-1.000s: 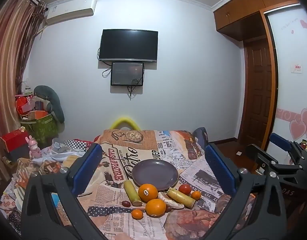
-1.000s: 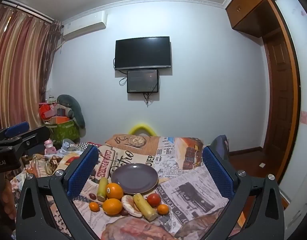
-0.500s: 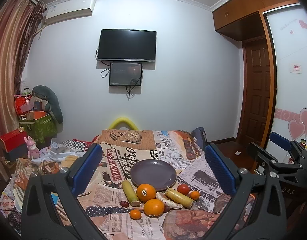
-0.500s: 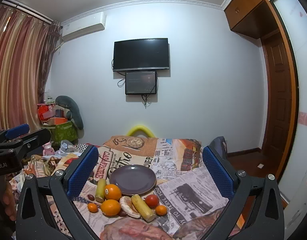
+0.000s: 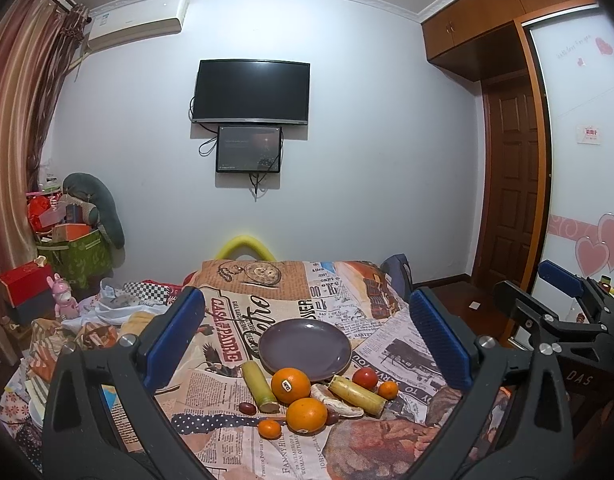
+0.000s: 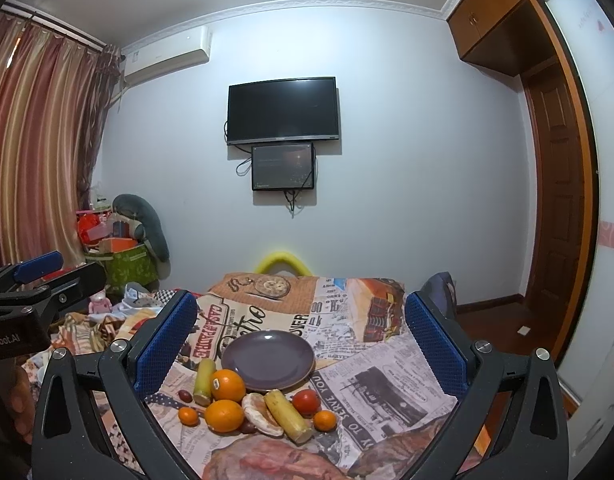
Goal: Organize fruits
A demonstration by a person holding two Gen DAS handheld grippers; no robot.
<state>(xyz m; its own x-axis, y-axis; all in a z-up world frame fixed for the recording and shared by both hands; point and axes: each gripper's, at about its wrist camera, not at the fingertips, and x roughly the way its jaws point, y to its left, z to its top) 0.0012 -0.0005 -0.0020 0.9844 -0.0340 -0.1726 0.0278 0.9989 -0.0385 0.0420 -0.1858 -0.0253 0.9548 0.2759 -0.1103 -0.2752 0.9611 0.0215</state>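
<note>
A: Where does the fruit lie from the jaws?

B: Ahead of and below both. The left gripper (image 5: 307, 336) and the right gripper (image 6: 301, 334) hang above the near edge, jaws spread wide, holding nothing. The fruit sits in a cluster touching the near rim of the empty purple plate (image 5: 305, 346).

A: Which hand is nearer?

B: Hard to say; the cluster is roughly centred in both views. The right looks better placed for the tomato (image 6: 306, 401), the left for the sugarcane piece (image 5: 259, 386) on its side.

A: Its long axis?

B: Roughly away from the camera, towards the plate. The second cane piece (image 6: 287, 415) lies diagonally beside the peeled orange (image 6: 259, 409).

A: The surface?

B: A soft newspaper-print cloth (image 5: 387, 354), probably uneven, so the round oranges (image 5: 290, 385) may roll. The room is a cluttered bedroom, with a television (image 6: 283, 110) on the wall.
</note>
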